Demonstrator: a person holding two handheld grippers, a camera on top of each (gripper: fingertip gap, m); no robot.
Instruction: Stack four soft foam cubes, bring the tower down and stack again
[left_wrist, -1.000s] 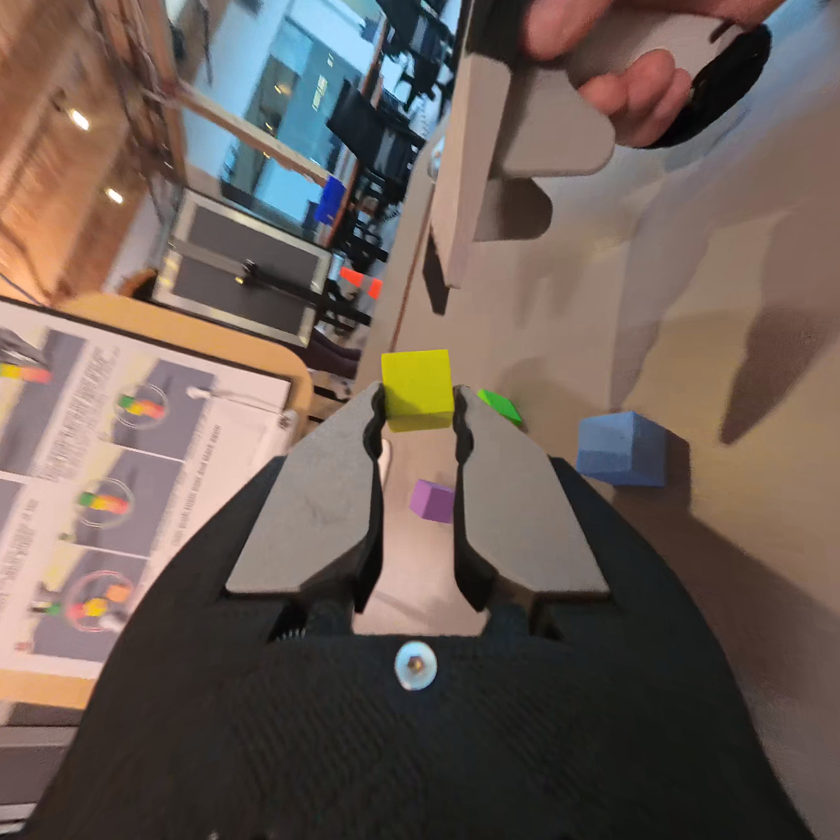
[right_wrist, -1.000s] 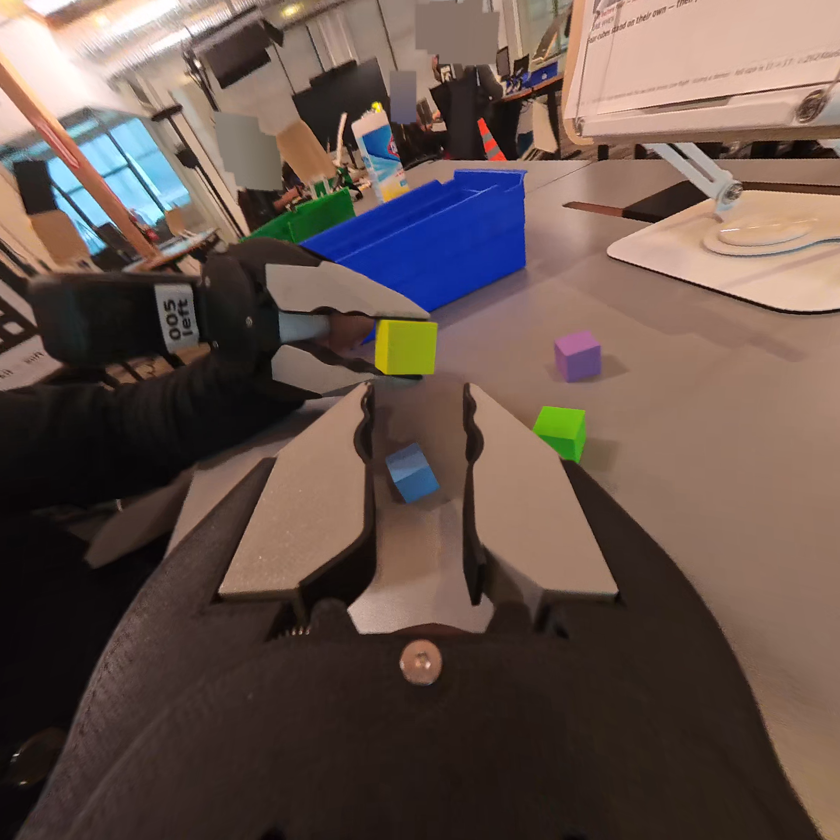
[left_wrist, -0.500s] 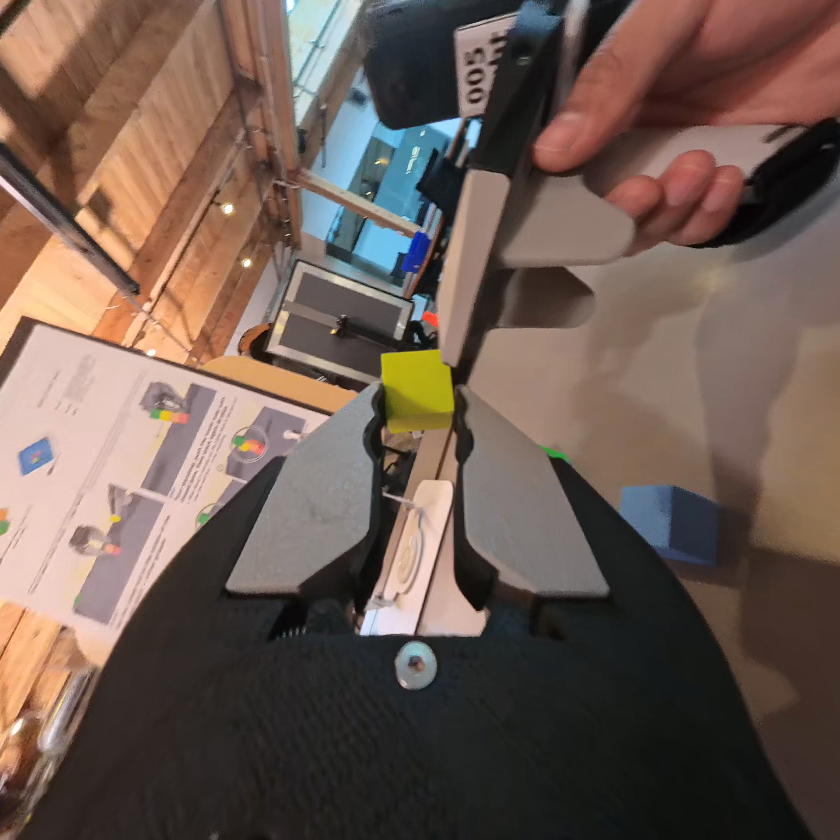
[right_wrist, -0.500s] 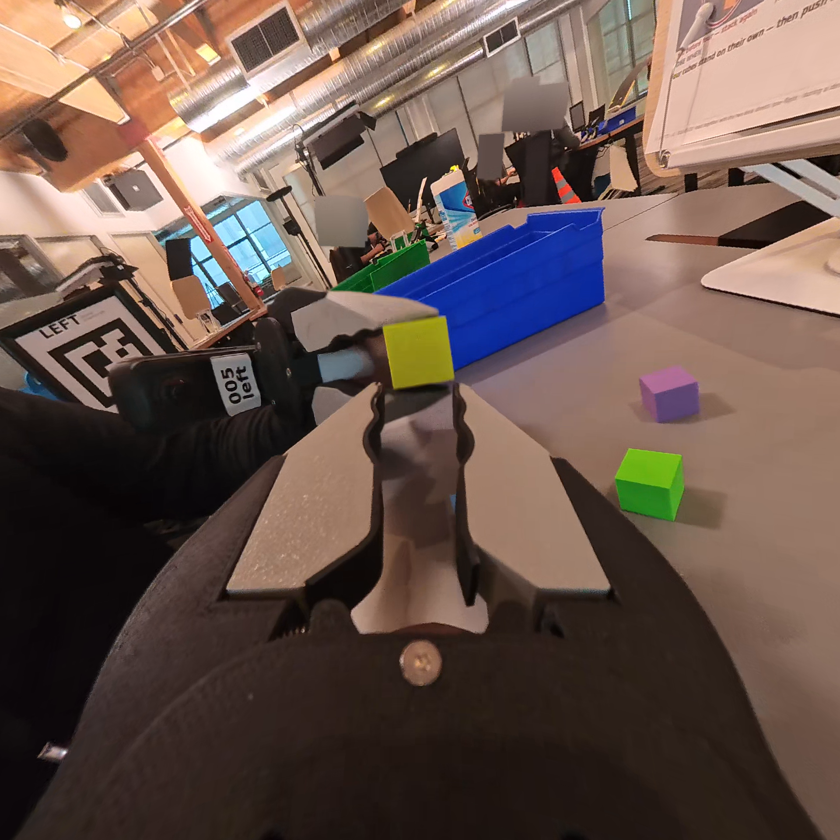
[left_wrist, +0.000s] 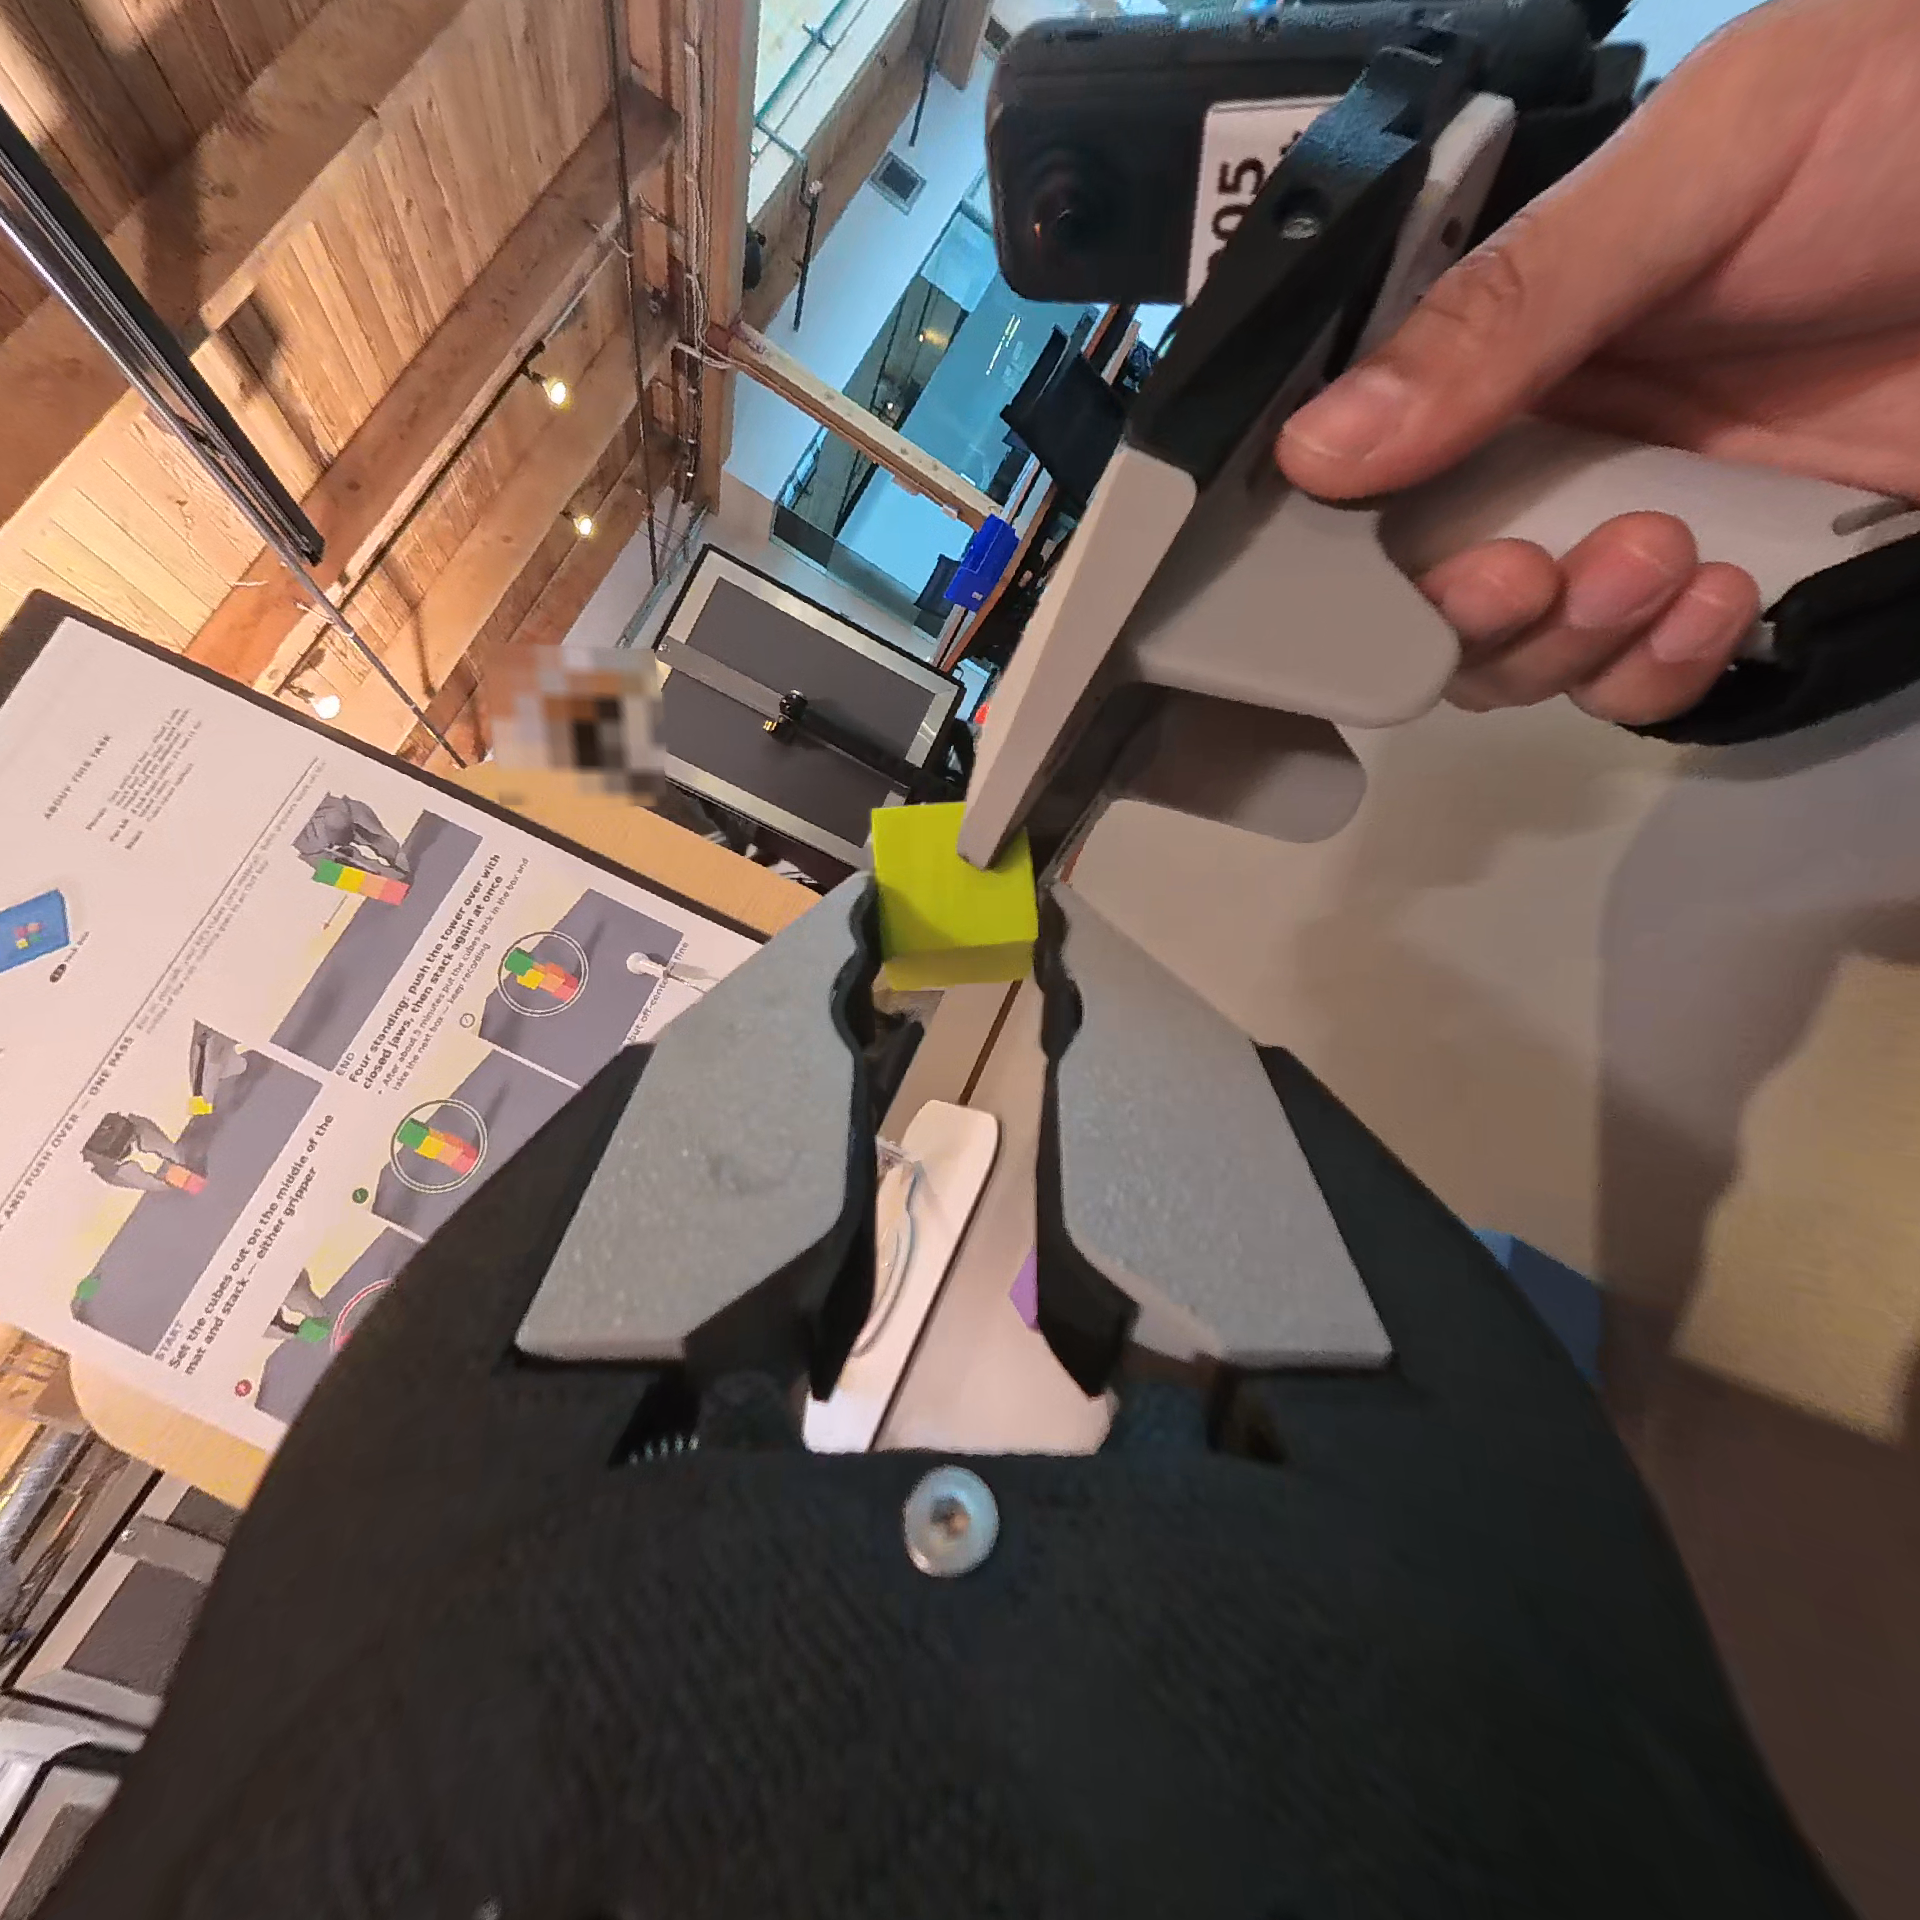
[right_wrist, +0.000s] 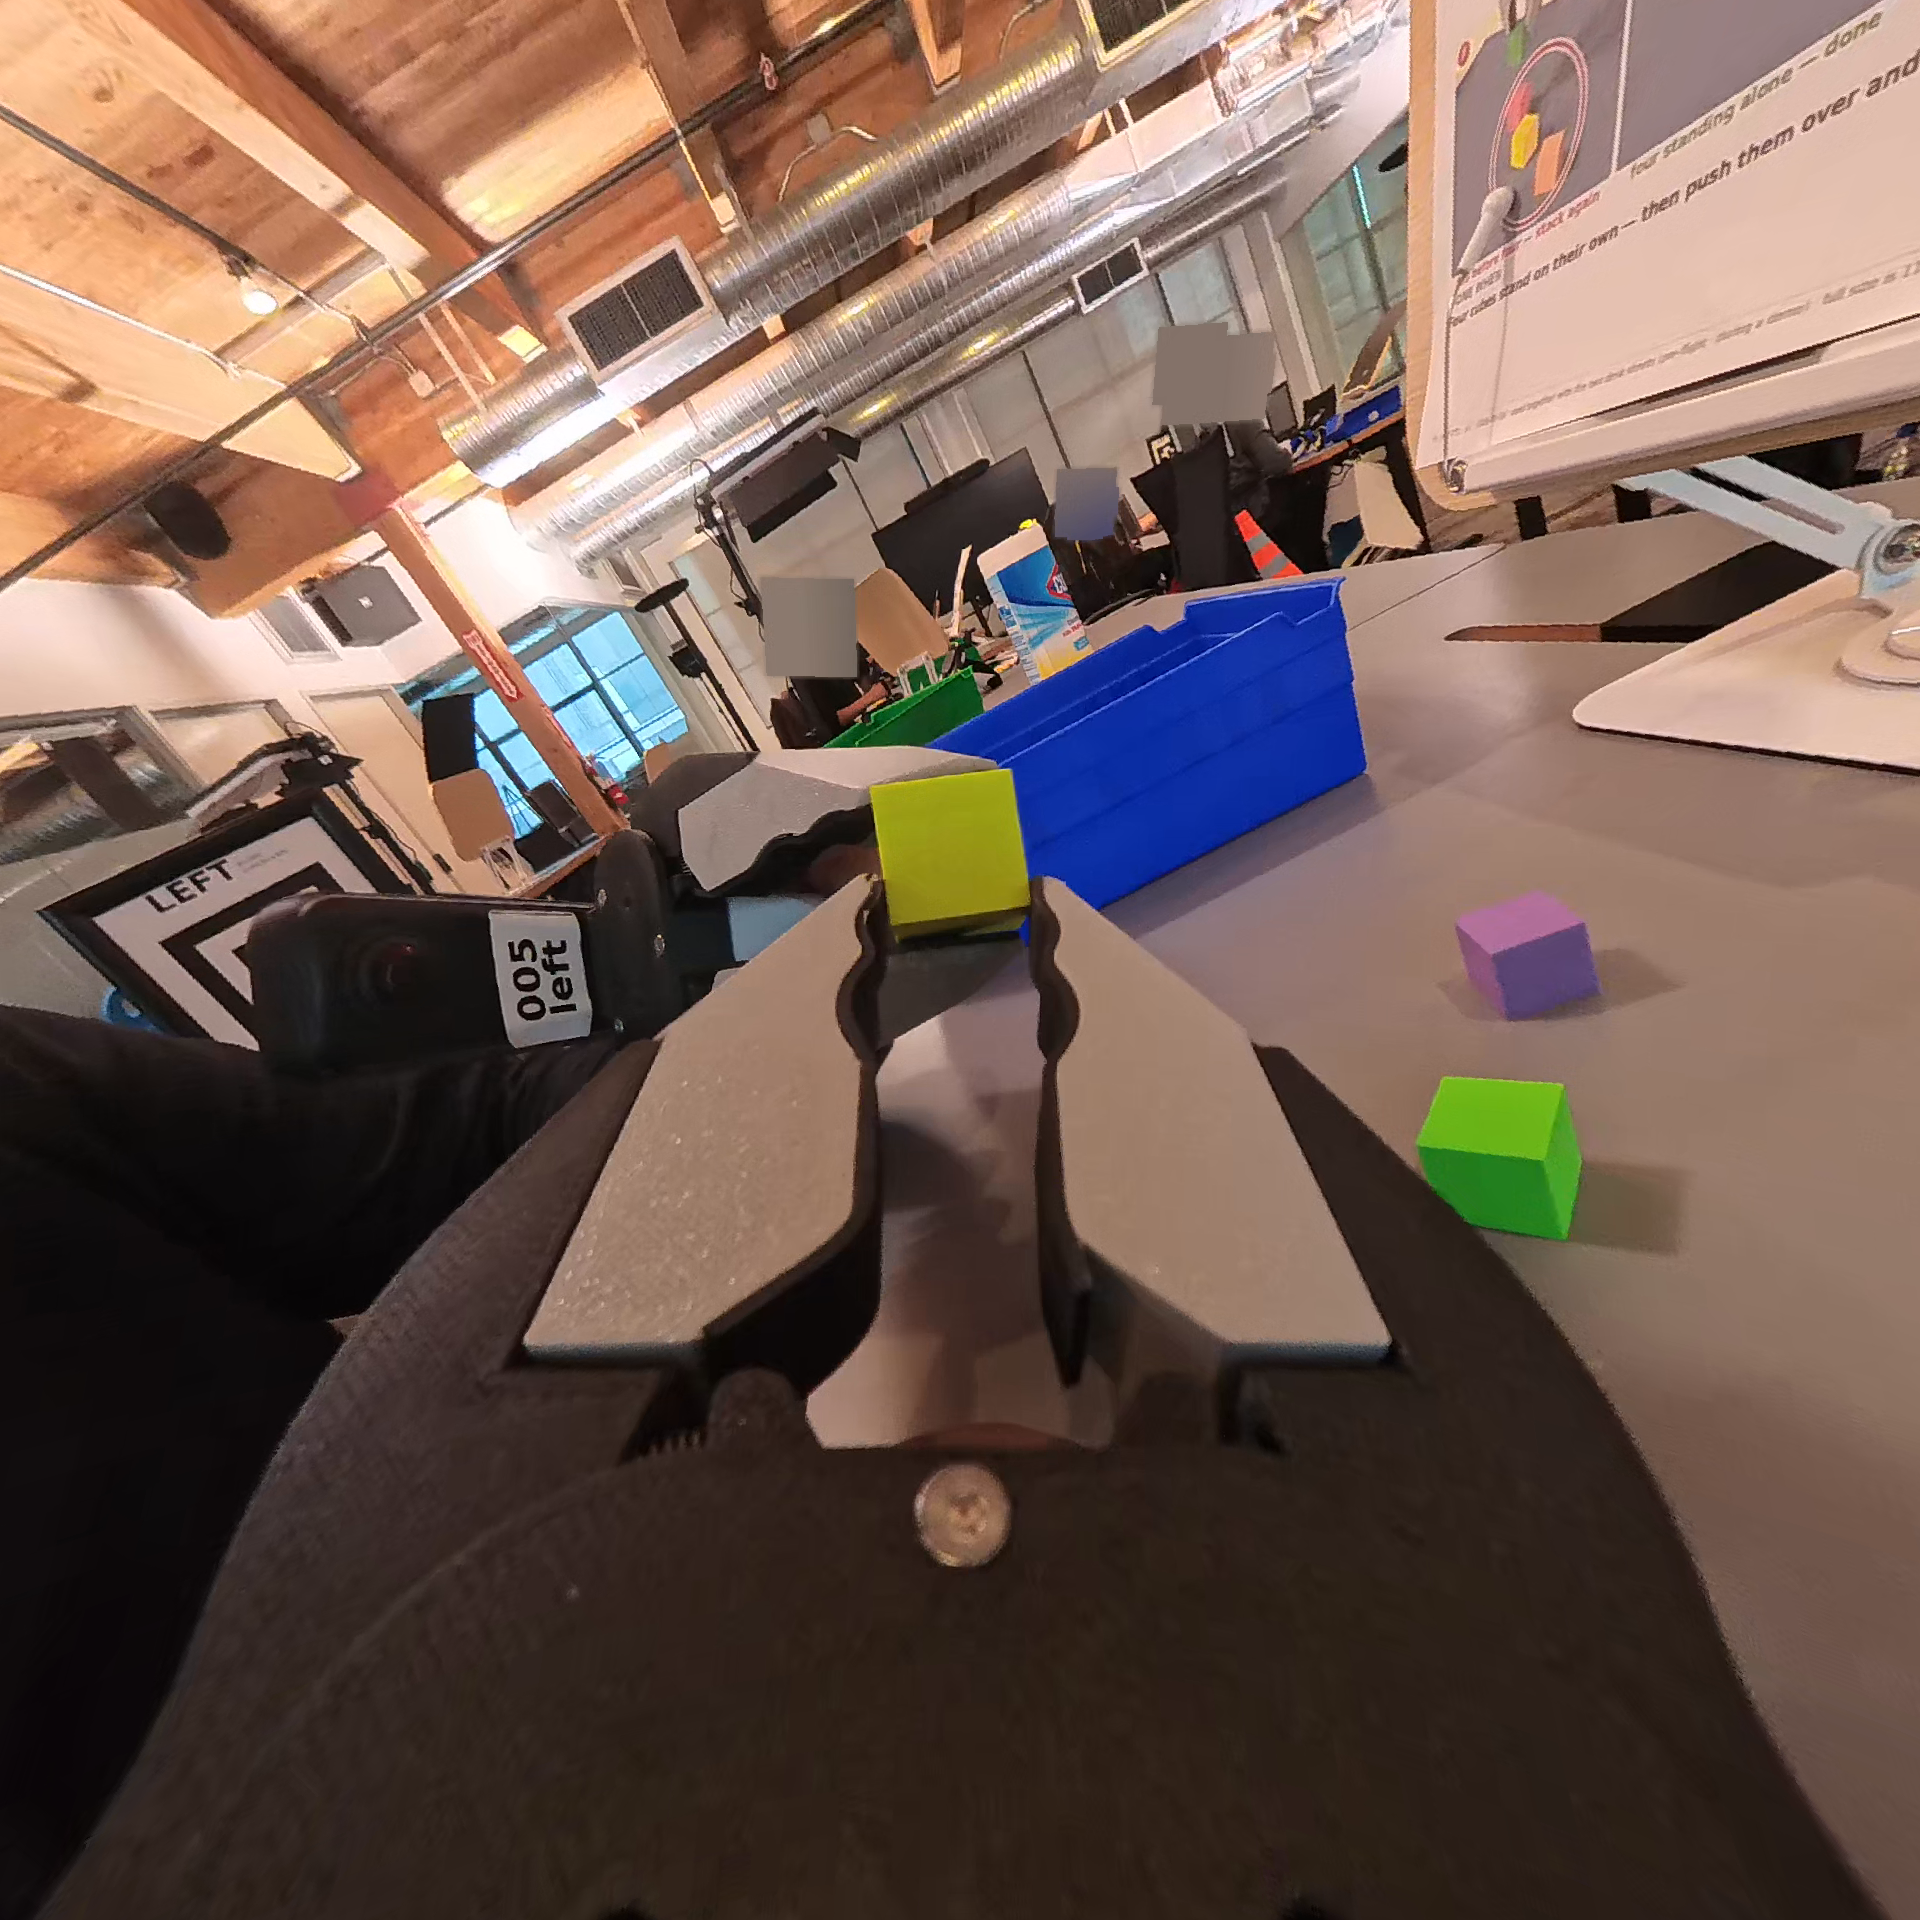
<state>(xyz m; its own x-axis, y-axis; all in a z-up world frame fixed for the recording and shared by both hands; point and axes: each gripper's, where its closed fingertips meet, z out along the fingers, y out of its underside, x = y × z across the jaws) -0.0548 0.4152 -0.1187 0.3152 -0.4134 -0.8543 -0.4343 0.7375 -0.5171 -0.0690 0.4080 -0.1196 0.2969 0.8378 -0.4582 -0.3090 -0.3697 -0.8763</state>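
Yellow cube (left_wrist: 954, 914): clamped in our left gripper (left_wrist: 951, 920) in mid-air, well above the desk (right_wrist: 1714, 1351); right gripper (right_wrist: 951, 914) parted at the same cube, whether gripping we cannot tell. Risk, as we judge it: a mistimed handover squashes or drops the foam onto the loose green cube (right_wrist: 1501, 1155) and purple cube (right_wrist: 1525, 954)

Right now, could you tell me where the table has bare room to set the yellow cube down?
Bare grey table lies in front of the green cube, and between the purple cube and the blue bin. It is crowded where both hand-held grippers meet around the yellow cube.
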